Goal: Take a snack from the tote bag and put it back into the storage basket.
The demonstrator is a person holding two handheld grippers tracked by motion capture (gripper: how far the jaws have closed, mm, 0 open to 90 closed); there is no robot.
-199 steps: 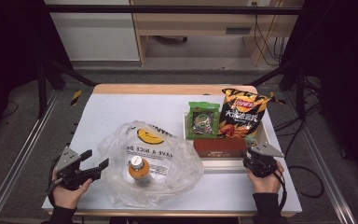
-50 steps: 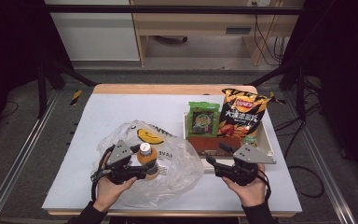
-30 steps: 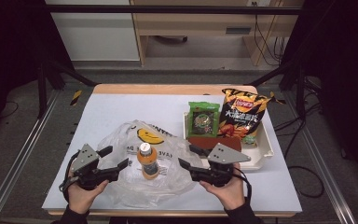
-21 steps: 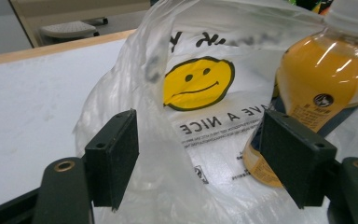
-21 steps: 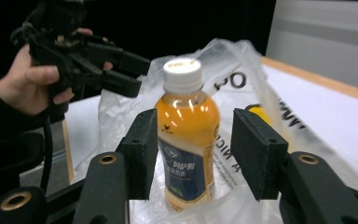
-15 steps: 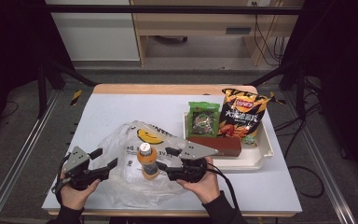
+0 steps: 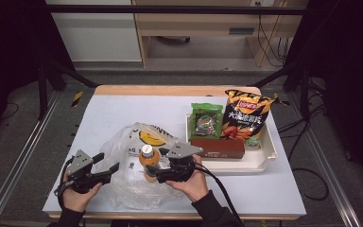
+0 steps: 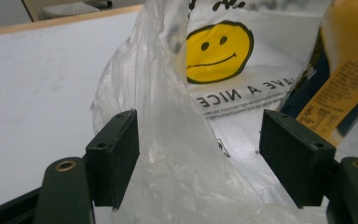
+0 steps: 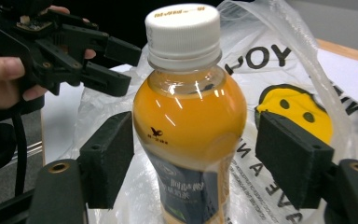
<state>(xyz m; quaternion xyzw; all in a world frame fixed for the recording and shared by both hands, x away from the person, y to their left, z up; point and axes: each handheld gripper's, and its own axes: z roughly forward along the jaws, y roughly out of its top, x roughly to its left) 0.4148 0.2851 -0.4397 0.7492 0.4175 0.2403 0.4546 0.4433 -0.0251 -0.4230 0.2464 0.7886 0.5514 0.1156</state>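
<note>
A thin, crinkled, see-through plastic bag (image 7: 137, 165) printed with a yellow smiley face and black lettering lies near the front edge of the table (image 7: 123, 106), left of its middle. A bottle (image 7: 148, 161) of orange drink stands upright at the bag, its long axis vertical and its ribbed white cap pointing up; the body is smooth clear plastic, rounded at the shoulder, with a dark label low down. In the right gripper view some of the bag's film lies across the lower bottle. The right gripper (image 9: 196, 158) has its flat black padded jaws spread on either side of the bottle, both pads clear of it; they have just been opening. The left gripper (image 8: 200, 158) is near the front left corner, jaws wide apart, with a raised fold of the bag's film between them and neither pad pressing on it. Toward the right edge, a cream rectangular tray (image 7: 264, 158) holds a green snack packet (image 7: 206, 120), a glossy chip bag (image 7: 246, 118) leaning upright, and a long dark-red box (image 7: 217, 147) lying flat along its front.
</note>
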